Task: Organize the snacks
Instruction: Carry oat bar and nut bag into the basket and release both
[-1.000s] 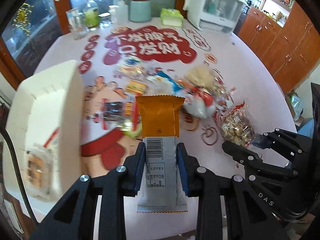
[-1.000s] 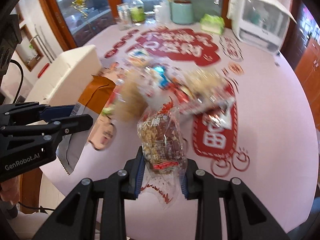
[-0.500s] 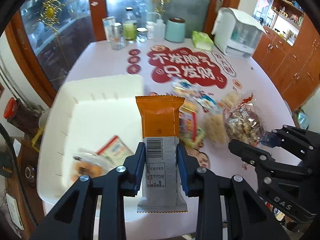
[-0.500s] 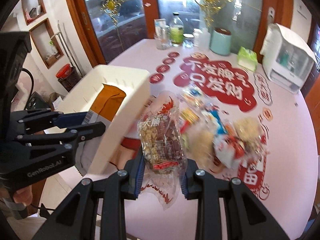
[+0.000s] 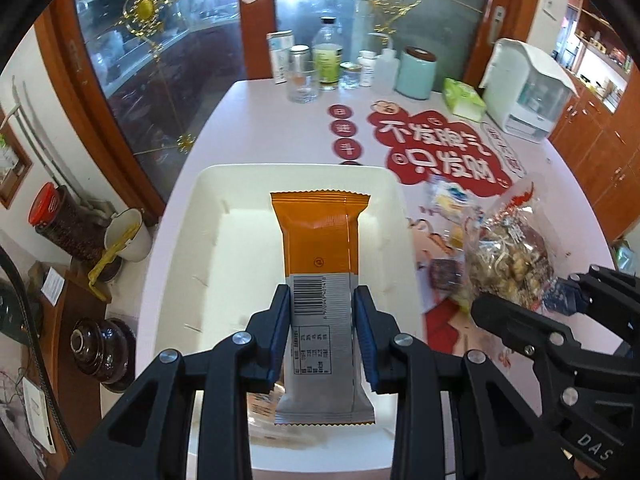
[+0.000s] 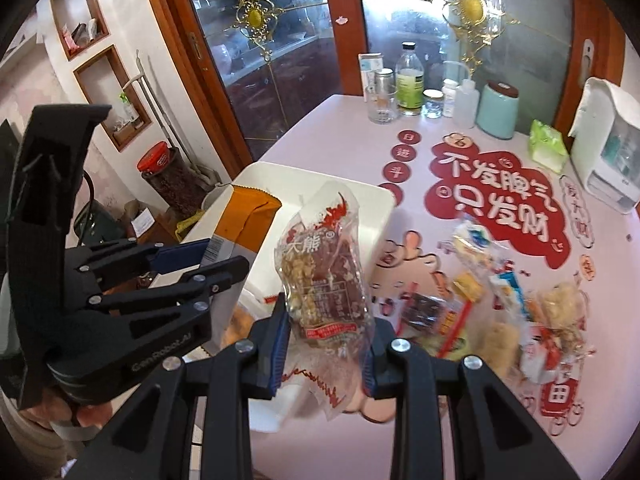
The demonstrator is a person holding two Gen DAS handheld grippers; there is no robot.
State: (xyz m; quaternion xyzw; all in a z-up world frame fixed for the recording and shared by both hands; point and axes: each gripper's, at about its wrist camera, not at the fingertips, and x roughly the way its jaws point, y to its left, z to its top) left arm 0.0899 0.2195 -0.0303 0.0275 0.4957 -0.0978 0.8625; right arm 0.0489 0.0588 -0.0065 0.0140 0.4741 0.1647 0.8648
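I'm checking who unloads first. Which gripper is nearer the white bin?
Left. The left gripper holds its orange wrapper over the white bin. The right gripper, gripping the clear nut bag, sits beside the bin's right wall, over the table.

Both wrist views look steeply down, sharing the white tray.

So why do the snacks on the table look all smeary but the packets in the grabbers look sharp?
Right wrist view: the loose snack pile is motion-blurred, while the clear nut bag is crisp. Left wrist view: the orange wrapper is sharp, and the fisheye lens bends the white bin.
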